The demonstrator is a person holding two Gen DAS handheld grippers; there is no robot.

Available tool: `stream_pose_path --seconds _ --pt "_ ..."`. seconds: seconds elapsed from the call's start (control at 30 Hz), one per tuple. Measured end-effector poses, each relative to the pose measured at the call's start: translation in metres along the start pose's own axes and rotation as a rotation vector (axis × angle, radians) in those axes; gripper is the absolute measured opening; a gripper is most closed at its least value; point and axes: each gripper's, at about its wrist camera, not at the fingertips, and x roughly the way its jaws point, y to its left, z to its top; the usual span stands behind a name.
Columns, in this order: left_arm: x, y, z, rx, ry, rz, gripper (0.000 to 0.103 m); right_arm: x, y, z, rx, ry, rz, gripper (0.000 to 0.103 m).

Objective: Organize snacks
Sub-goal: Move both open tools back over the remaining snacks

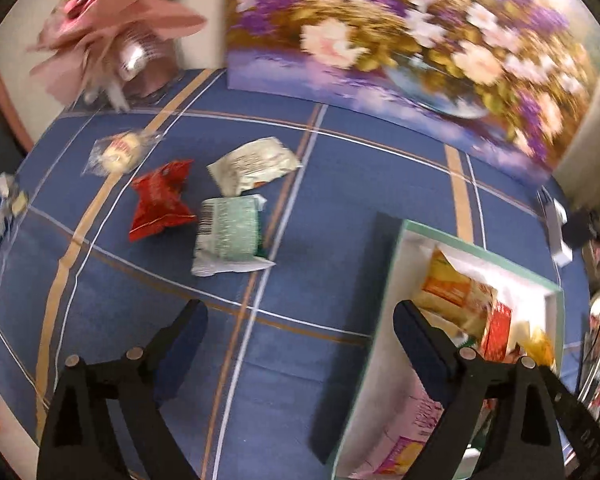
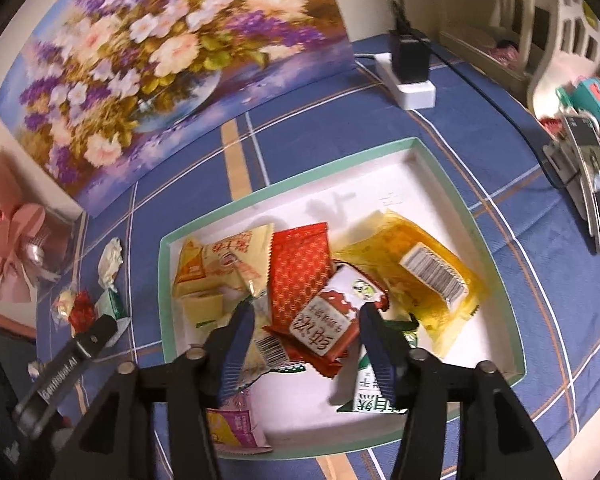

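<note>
Hovering over the cloth (image 1: 320,208), my left gripper (image 1: 300,320) gapes, released. Loose snacks (image 1: 228,232) lie blurred beyond it. My right gripper (image 2: 306,316) is parted over the box (image 2: 496,240); its fingers hide part of the red packet (image 2: 332,328) below, unpinched.

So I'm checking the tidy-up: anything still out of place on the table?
Yes. Four snacks still lie loose on the blue cloth, outside the box: a red packet, a green packet, a white packet and a clear-wrapped round snack. Nothing looks spilled.
</note>
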Motion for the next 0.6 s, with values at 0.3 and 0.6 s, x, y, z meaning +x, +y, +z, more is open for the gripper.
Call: stream_pose_path --seconds 0.3,0.6 --pt "0.001 0.028 0.001 -0.106 -0.019 0.017 0.101 0.006 0.024 -0.006 -0.101 -0.001 0.017 0.083" --pt "0.002 0.043 -0.006 -0.133 -0.022 0.073 0.101 0.013 0.036 -0.008 -0.164 -0.003 0.044 0.103"
